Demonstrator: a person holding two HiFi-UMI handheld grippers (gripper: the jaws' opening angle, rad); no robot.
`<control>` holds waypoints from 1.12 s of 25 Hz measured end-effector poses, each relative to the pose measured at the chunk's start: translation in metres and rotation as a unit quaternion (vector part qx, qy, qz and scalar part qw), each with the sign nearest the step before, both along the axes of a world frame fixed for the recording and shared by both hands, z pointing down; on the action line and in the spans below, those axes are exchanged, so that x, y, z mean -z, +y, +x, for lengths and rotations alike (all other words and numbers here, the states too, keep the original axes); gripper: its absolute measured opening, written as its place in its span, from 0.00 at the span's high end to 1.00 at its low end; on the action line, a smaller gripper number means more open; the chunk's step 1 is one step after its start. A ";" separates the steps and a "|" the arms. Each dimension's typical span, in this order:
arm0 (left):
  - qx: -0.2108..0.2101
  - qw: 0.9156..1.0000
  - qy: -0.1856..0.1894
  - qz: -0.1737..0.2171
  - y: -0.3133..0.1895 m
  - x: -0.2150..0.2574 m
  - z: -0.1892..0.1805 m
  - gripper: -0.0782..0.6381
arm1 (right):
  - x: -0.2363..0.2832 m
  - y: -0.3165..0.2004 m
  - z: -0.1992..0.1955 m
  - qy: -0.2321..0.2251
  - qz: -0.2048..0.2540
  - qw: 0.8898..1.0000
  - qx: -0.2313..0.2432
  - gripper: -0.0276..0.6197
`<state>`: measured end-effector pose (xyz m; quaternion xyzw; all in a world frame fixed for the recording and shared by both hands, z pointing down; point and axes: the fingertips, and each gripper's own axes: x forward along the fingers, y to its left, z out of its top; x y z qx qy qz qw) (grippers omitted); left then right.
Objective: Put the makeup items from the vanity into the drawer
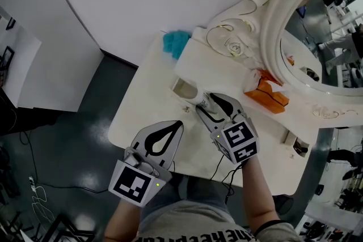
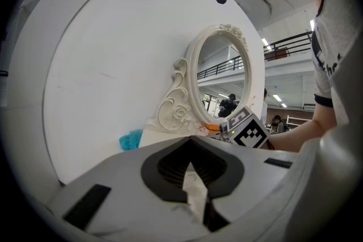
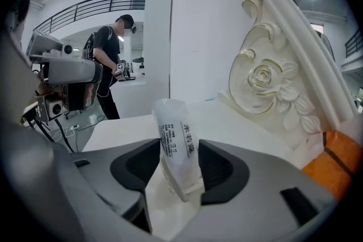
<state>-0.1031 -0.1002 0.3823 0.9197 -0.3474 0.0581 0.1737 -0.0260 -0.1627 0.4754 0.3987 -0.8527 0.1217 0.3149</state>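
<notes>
Two tools are over the white tabletop.

Right tool: the jaws are spread wide, with a white tube between them, printed label up. The pads do not appear to press on it, so I judge it loose rather than gripped.

Left tool: the jaws are together with nothing I can identify between them. It hangs back near the front edge, left of the other tool and apart from it.

Key relation: the tube's long axis runs along the right tool's jaws and points away from the person. Just beyond its far end is the small drawer, pulled open at the corner of the raised shelf under the mirror. The tube's tip is just beside the drawer's mouth, but I cannot tell whether it touches the rim. The right tool is clearly the nearer one.

Containers: only part of the drawer's inside shows from above, and that part looks bare. I judge the tube is not yet inside. Getting it in would take a short forward move along its own axis, and a loose tube could roll or tip short of the mouth.

Other items: orange items lie on the shelf at the mirror's base, well beyond the right tool. A teal object sits at the back edge.
</notes>
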 end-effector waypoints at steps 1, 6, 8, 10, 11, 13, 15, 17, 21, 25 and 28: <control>-0.001 1.000 0.000 0.000 0.000 0.000 0.000 0.87 | 0.002 0.001 0.000 -0.002 0.001 1.000 0.000 0.59; -0.003 1.000 -0.001 0.002 0.000 0.002 0.006 0.87 | 0.010 0.005 0.000 -0.013 0.005 1.000 0.006 0.59; -0.005 1.000 0.000 0.005 0.001 0.004 0.008 0.87 | 0.014 0.007 -0.001 -0.022 0.008 1.000 0.008 0.59; -0.007 1.000 0.000 0.006 0.002 0.005 0.012 0.87 | 0.019 0.009 -0.001 -0.032 0.013 0.999 0.008 0.61; -0.008 1.000 0.000 0.007 0.003 0.006 0.013 0.87 | 0.023 0.010 -0.001 -0.036 0.016 0.999 0.006 0.64; -0.010 1.000 0.000 0.008 0.004 0.008 0.016 0.87 | 0.030 0.012 0.000 -0.042 0.025 0.999 -0.001 0.71; -0.013 1.000 0.000 0.011 0.006 0.011 0.019 0.87 | 0.035 0.014 0.004 -0.045 0.029 0.999 -0.008 0.78; -0.018 1.000 0.001 0.014 0.007 0.013 0.023 0.87 | 0.041 0.016 0.008 -0.056 0.035 0.998 -0.016 0.85; -0.026 0.999 0.001 0.018 0.012 0.017 0.032 0.87 | 0.054 0.021 0.013 -0.080 0.052 0.995 -0.026 0.93; -0.035 0.999 0.004 0.024 0.016 0.022 0.043 0.87 | 0.065 0.030 0.019 -0.105 0.052 0.993 -0.032 0.94; -0.045 0.999 0.005 0.027 0.020 0.026 0.053 0.87 | 0.074 0.037 0.025 -0.131 0.056 0.989 -0.040 0.94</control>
